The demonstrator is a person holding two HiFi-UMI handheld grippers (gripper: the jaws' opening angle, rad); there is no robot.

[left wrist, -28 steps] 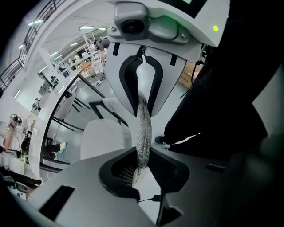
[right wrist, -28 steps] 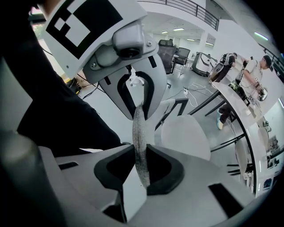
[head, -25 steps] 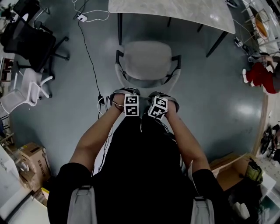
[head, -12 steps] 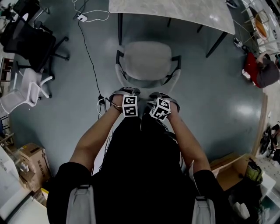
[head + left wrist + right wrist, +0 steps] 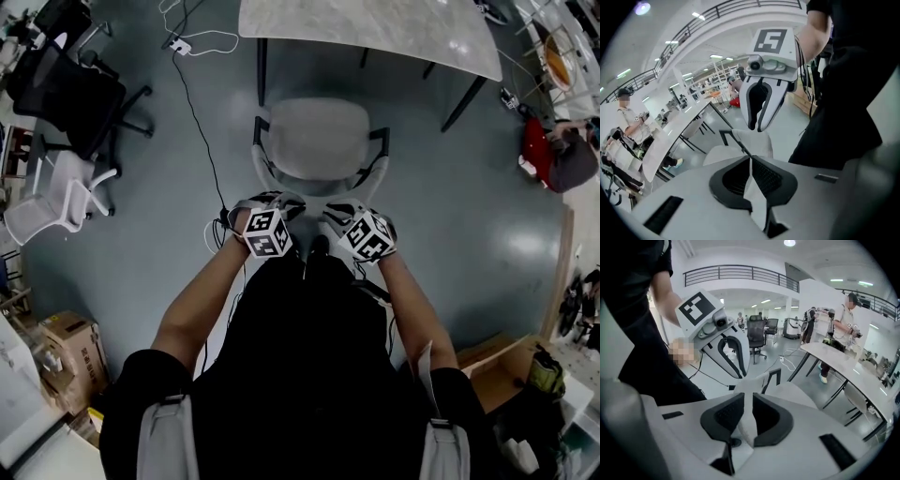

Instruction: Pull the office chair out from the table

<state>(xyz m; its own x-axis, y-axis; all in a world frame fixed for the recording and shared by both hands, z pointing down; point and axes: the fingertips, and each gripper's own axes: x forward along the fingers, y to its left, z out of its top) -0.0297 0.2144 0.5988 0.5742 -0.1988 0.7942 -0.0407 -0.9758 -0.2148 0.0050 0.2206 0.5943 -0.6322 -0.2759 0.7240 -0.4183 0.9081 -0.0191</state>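
Bright overhead light; fisheye-warped, dark corners.

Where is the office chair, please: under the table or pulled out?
Pulled out: the office chair stands clear of the table, with bare floor showing between them.

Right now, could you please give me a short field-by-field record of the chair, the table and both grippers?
chair: pale office chair, clear of the table, bare floor between them
table: light-topped table, beyond the chair's seat
left gripper: left gripper, jaws have just been closing, pinching the backrest rim
right gripper: right gripper, jaws have just been closing, also on the backrest rim
nearby: black chair and white chair to the left, cable on the floor
task state: chair looks already pulled out
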